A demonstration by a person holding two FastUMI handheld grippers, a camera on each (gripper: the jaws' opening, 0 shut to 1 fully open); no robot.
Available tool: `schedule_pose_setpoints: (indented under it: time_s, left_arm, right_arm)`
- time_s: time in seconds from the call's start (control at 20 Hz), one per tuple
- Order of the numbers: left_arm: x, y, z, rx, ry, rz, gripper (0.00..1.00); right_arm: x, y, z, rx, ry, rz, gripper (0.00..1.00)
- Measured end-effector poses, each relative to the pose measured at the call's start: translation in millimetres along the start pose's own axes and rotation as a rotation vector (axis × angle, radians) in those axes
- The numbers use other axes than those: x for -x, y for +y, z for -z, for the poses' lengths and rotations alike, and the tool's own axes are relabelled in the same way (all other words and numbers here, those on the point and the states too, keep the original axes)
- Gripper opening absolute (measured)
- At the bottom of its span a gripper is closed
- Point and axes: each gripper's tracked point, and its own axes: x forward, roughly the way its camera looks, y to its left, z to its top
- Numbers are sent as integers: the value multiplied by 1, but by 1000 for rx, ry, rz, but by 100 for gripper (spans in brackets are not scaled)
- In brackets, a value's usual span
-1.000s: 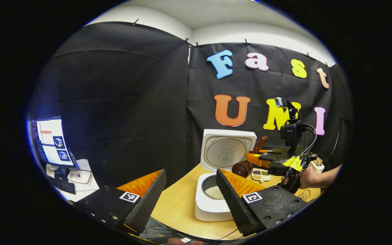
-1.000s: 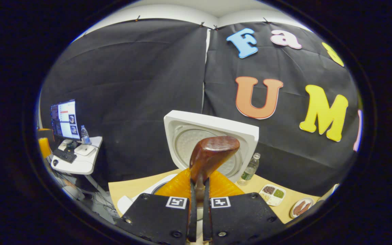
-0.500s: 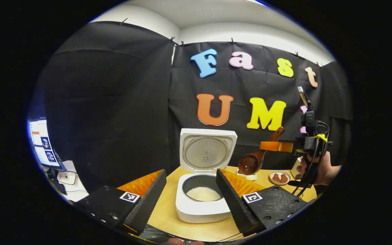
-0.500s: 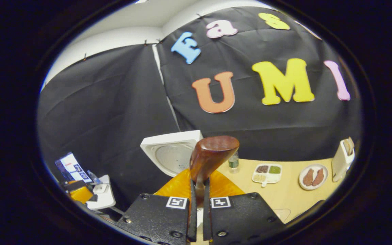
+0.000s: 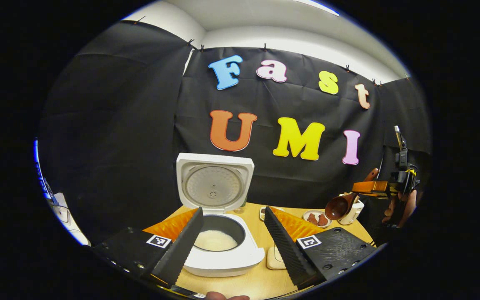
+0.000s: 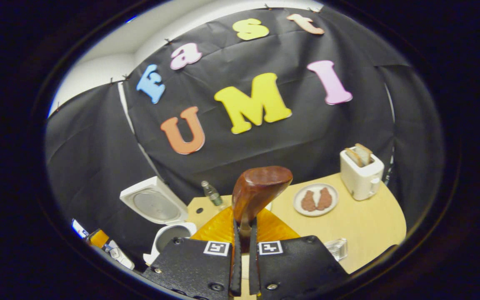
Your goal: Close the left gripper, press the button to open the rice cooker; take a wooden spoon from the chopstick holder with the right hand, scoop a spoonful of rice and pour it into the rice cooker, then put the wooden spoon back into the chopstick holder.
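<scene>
Right gripper view had the right gripper (image 6: 243, 266) clamped on the wooden spoon (image 6: 258, 189), both fingers tight on the handle, bowl sticking up and fwd, w/ no rice visible in it. Rice cooker (image 5: 219, 233) sat lid-up w/ white rice in the pot; in the left gripper view the spoon (image 5: 340, 205) hung well right of the cooker, near a white holder-like container (image 5: 354, 210) at the table's (image 5: 261, 279) right edge. Can't confirm that's the chopstick holder.

Risks, as judgement: spoon held by a narrow handle, so it could pivot in the grip on contact w/ the holder rim. A tilted entry might tip the light container. Toaster (image 6: 361, 168) and plate (image 6: 316, 199) stood close by, so a wide swing could clip them.

Pose: the person's hand (image 5: 398, 206) held the right gripper roughly level, spoon angled bowl-down toward the cooker side. Left gripper (image 5: 231, 241) hovered low in front of the cooker, fingers spread wide, nothing between them.
</scene>
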Motion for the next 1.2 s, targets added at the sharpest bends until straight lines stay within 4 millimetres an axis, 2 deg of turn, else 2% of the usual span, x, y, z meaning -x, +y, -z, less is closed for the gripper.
schedule_pose_setpoints:
  time_s: [0.15,0.2,0.35,0.55,0.65,0.9,1.1,1.2]
  left_arm:
    - [-10,-20,3,14,18,50,94]
    - [-14,-28,2,18,23,66,94]
    - [-20,-41,3,-6,29,92,94]
    - [-17,-48,10,-48,47,102,94]
    - [-17,-51,14,-45,60,106,94]
    - [-16,-47,19,-26,94,83,94]
    - [-16,-36,17,-47,97,41,94]
    - [-16,-31,14,-44,95,24,94]
  right_arm:
    - [11,-66,11,-24,16,152,12]
    - [13,-82,18,-33,28,183,12]
    - [15,-121,37,-63,57,259,12]
    - [0,-159,73,-68,105,329,12]
    - [-10,-173,86,-46,120,347,12]
    - [-33,-190,120,-23,158,347,12]
    - [-43,-196,146,-51,187,341,12]
    - [-44,-196,152,-71,190,336,13]
